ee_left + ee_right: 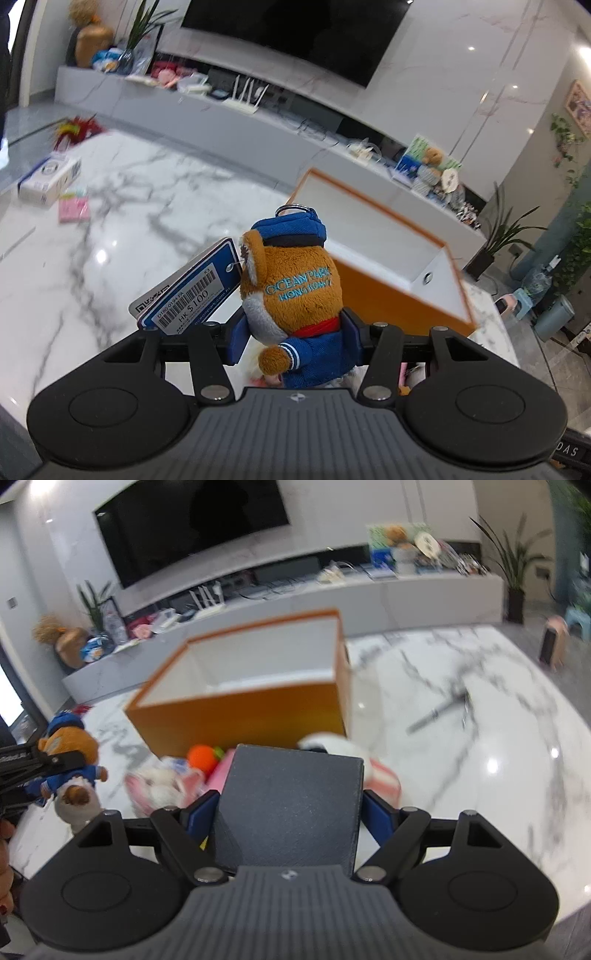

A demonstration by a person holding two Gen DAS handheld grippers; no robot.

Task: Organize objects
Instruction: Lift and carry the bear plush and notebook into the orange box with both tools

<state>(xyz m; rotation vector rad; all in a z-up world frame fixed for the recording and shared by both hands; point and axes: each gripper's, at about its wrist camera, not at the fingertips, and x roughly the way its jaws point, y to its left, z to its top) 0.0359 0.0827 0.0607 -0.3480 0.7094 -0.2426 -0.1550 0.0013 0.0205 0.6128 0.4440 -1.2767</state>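
A: Left gripper point(291, 332)?
B: Clamped on a fuzzy plush bear point(291, 291) in blue denim, above the glossy marble tabletop point(110, 221), near the orange open-topped box point(391, 288).
A: Right gripper point(288, 812)?
B: Gripped a matte dark rectangular box point(291, 805) before it.

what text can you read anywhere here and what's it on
"OCEAN PARK HONG KONG": back of the brown plush bear keychain.
"HK $100": white barcode sticker on its blue hang tag.
Code above the barcode: too small to read.
"DAS": dark edge, bottom right, cut off.
White tissue box: blurred.
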